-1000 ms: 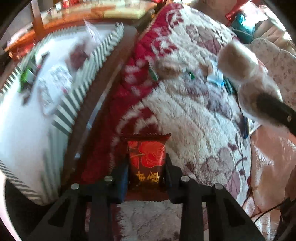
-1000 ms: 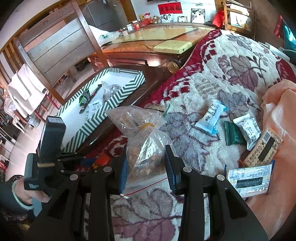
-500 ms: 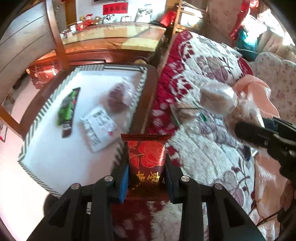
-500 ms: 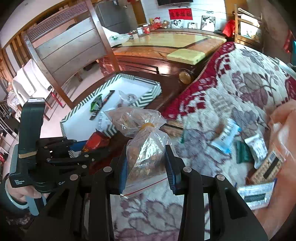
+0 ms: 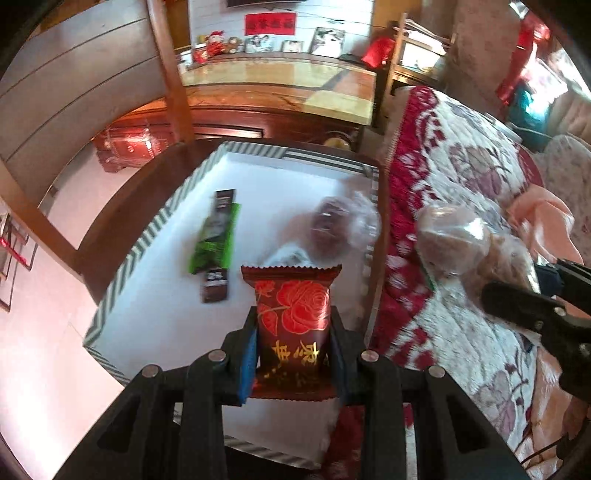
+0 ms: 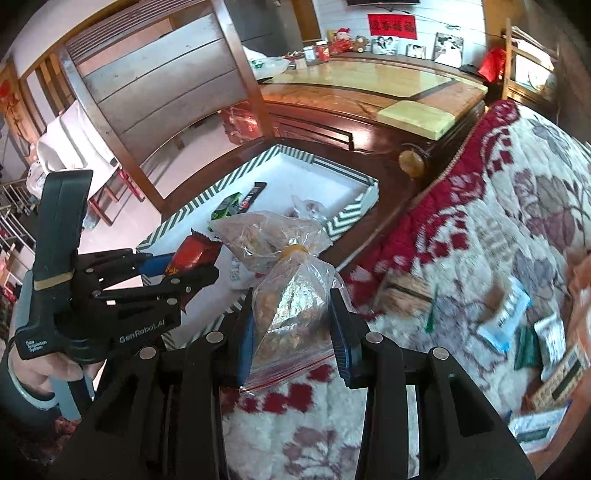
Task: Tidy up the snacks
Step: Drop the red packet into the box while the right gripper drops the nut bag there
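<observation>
A dark wooden sideboard (image 6: 369,96) with a glossy top lines the white wall, under a red banner (image 6: 392,26). A floral red-and-cream blanket (image 6: 498,221) covers the bed; a slatted wooden chair (image 6: 159,81) stands on the pale floor.

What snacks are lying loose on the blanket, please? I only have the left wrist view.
Observer: At the blanket's right side lie a blue-and-white packet, a green packet and a white packet.
Operator: Thank you. How is the bag in the right gripper closed?
Observer: The clear bag, pinched between the right gripper's fingers, is tied at its neck with a yellow band.
</observation>
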Tool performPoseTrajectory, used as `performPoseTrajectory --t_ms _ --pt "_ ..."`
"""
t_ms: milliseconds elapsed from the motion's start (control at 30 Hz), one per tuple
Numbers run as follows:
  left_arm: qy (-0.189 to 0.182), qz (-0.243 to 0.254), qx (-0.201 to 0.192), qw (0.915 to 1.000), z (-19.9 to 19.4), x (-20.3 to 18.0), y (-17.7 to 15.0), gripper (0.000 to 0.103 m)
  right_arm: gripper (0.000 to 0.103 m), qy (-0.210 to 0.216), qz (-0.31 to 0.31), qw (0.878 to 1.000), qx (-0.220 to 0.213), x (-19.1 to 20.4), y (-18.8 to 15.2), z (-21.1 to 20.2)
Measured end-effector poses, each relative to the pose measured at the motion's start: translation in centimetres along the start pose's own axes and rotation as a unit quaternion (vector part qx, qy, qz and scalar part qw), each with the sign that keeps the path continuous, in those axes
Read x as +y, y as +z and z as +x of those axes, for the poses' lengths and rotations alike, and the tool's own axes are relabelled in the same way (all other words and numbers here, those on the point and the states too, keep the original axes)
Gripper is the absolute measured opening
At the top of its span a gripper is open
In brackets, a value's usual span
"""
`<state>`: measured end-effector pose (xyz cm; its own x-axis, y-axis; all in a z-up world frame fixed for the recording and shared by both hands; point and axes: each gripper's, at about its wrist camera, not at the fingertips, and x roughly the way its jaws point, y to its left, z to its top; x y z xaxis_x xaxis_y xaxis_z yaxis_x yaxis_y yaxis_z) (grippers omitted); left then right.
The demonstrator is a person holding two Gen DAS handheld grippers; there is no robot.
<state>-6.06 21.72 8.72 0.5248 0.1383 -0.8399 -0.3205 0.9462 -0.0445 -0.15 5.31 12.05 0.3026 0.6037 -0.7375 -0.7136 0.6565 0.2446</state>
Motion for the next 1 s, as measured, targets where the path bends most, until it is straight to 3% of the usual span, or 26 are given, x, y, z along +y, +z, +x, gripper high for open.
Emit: performPoseTrajectory --t_ms 300,633,1000 --pt "0.019 -0.031 0.013 0.9992 1.9 3.9 0.9 0.035 0.035 0.016 -0.007 1.000 0.023 1.7 2.4 4.1" --pt "0.023 -0.041 0.023 0.9986 3.9 5.0 1.4 0.035 0.035 0.012 -0.011 0.999 0.043 2.6 4.6 8.8" --pt "0.025 -0.048 0.028 0.9982 5.0 5.7 2.0 0.035 0.035 -0.001 -0.025 0.998 0.053 3.0 5.2 10.1"
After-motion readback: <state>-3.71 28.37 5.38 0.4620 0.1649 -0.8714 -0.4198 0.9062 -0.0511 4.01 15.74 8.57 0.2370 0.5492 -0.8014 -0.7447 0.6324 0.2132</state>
